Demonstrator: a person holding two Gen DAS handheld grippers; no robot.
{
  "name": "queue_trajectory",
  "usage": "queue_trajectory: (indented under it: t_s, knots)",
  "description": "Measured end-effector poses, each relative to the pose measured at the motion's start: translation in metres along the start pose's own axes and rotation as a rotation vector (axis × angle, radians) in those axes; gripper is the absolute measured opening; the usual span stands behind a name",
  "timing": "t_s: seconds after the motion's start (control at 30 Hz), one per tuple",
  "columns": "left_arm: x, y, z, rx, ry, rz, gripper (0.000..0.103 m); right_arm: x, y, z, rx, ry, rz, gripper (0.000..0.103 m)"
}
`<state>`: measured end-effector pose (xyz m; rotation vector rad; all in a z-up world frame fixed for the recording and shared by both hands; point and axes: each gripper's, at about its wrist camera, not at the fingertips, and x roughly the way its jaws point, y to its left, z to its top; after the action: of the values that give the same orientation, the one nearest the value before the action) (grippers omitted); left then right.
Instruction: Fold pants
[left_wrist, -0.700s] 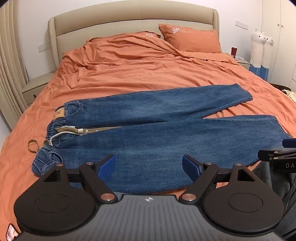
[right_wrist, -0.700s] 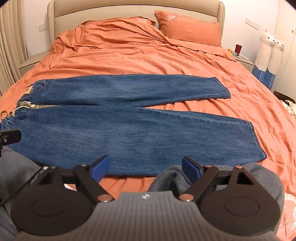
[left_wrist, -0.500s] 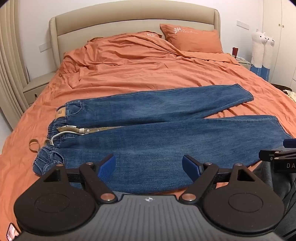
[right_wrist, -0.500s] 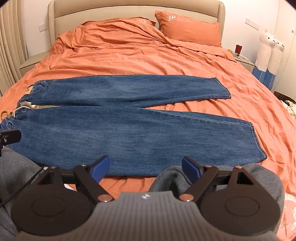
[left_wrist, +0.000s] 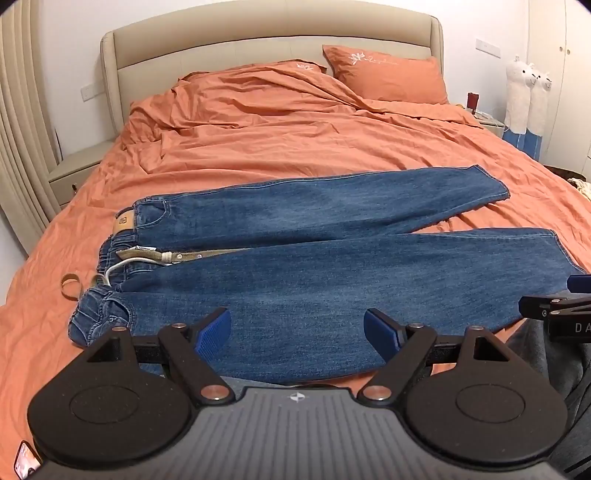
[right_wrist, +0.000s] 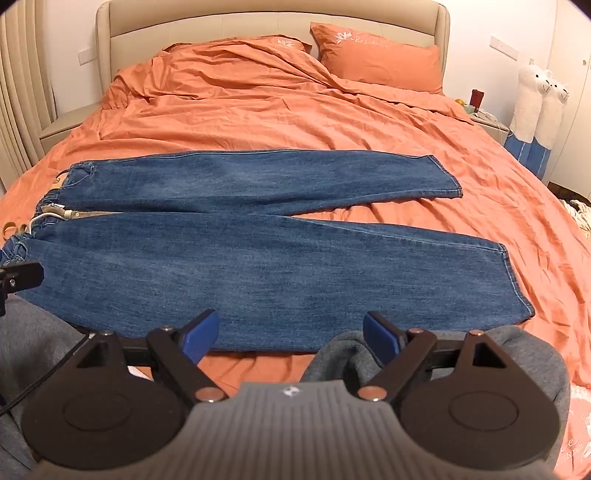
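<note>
Blue denim pants (left_wrist: 314, 266) (right_wrist: 236, 254) lie flat across the orange bed, waistband to the left, both legs stretched to the right and spread apart at the hems. A tan belt with a white cord (left_wrist: 155, 256) trails from the waistband. My left gripper (left_wrist: 297, 330) hovers over the near edge of the closer leg, open, with nothing between its blue pads. My right gripper (right_wrist: 290, 334) hangs open just short of the same leg's near edge, above grey clothing. Each gripper's tip shows at the edge of the other's view.
An orange duvet (left_wrist: 295, 122) lies rumpled toward the beige headboard, with an orange pillow (right_wrist: 376, 55) at the back right. Grey-clad knees (right_wrist: 517, 354) sit at the bed's near edge. A bedside table (left_wrist: 77, 173) stands left; two white plush toys (right_wrist: 543, 107) stand right.
Both grippers stay open. The left view has drifted slightly, so the pants sit a little lower in it; the right view is unchanged.
</note>
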<state>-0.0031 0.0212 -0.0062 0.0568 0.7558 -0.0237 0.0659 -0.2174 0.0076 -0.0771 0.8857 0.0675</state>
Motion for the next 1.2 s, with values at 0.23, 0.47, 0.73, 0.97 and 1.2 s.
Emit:
queue_trajectory:
  t_s: [0.23,0.47,0.73,0.97,1.2]
  knots:
    - [-0.0007,-0.0086,0.0029,0.0,0.004,0.012,0.092,-0.0011,0.0024,-0.0003,-0.007,-0.002,0.0,0.082]
    - [-0.0029,-0.008,0.0039,-0.005,0.0,0.002,0.089,-0.0031,0.0024,0.0007,-0.007,-0.004,-0.002,0.082]
    - [-0.0047,-0.0097,0.0048,-0.007,0.003,-0.002,0.088,-0.0034,0.0026,0.0014,-0.009,-0.008,-0.001,0.082]
    - [-0.0047,-0.0088,0.0045,-0.008,0.002,-0.002,0.088,-0.0032,0.0017,0.001,-0.008,-0.008,-0.002,0.082]
    - [-0.0047,-0.0084,0.0043,-0.008,0.002,-0.002,0.088,-0.0046,0.0018,0.0003,-0.006,-0.01,-0.002,0.082]
